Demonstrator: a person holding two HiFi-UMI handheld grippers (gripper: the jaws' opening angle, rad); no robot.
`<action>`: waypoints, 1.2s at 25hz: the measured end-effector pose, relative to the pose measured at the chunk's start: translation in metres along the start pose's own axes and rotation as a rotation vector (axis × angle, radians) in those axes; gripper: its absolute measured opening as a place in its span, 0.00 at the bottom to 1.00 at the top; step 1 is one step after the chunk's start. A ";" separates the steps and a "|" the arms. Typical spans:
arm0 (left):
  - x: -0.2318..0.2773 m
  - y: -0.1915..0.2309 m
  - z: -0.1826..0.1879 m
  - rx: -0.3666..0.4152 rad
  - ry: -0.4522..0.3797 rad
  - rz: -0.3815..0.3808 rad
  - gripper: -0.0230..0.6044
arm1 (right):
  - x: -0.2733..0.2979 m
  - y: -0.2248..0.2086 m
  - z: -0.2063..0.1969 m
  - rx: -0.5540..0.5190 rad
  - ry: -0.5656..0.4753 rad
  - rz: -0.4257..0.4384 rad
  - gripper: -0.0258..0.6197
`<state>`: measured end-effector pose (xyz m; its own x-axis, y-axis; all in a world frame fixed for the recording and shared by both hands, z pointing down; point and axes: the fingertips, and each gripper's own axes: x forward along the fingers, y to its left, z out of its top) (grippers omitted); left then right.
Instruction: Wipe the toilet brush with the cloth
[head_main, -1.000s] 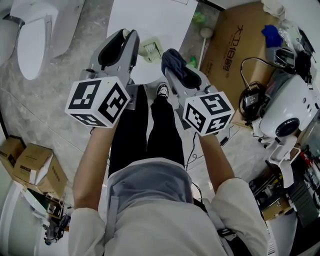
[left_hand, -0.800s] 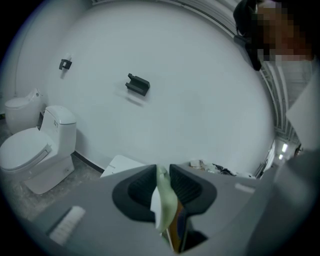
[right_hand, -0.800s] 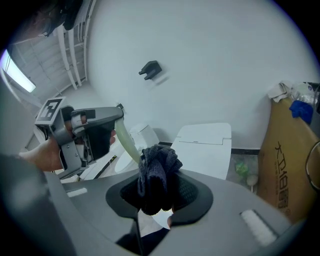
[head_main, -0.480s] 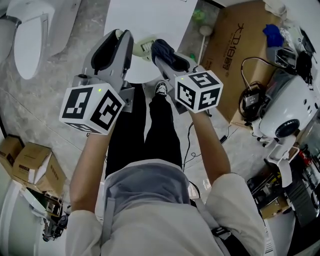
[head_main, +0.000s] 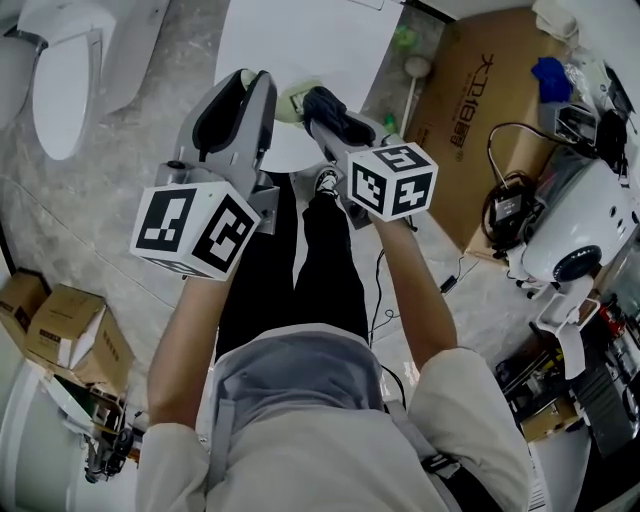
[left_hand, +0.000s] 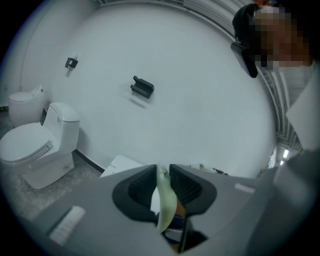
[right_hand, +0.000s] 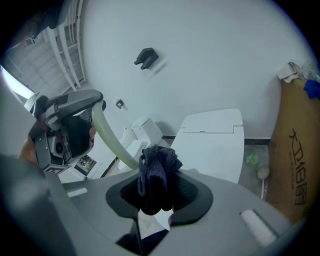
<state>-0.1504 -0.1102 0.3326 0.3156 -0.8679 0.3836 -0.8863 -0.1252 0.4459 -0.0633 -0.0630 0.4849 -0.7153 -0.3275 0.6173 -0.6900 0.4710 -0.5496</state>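
Observation:
My left gripper is shut on the pale green handle of the toilet brush, which stands edge-on between its jaws. In the right gripper view that handle curves down from the left gripper to the cloth. My right gripper is shut on a bunched dark blue cloth, which touches the handle's lower end. In the head view a pale part of the brush shows between the two grippers. The brush's bristle end cannot be made out.
A white toilet stands at the upper left and another white toilet straight ahead. A large cardboard box leans at the right, beside a white machine with cables. Small cardboard boxes lie at the lower left.
My right gripper with the cloth has moved up and left, closing on the left gripper and the brush handle. The left gripper has shifted only slightly.

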 end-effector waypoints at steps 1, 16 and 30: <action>0.000 0.000 0.000 0.000 -0.003 -0.001 0.04 | 0.002 -0.002 -0.001 0.002 0.003 -0.003 0.19; -0.001 0.002 -0.001 -0.017 -0.005 -0.015 0.04 | 0.041 -0.035 -0.024 -0.023 0.112 -0.040 0.19; -0.003 0.002 -0.001 -0.036 -0.013 -0.028 0.04 | 0.093 -0.044 -0.022 -0.283 0.359 0.107 0.19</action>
<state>-0.1524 -0.1077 0.3330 0.3356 -0.8707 0.3596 -0.8643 -0.1328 0.4852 -0.0973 -0.0965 0.5790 -0.6629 0.0152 0.7486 -0.5218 0.7076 -0.4764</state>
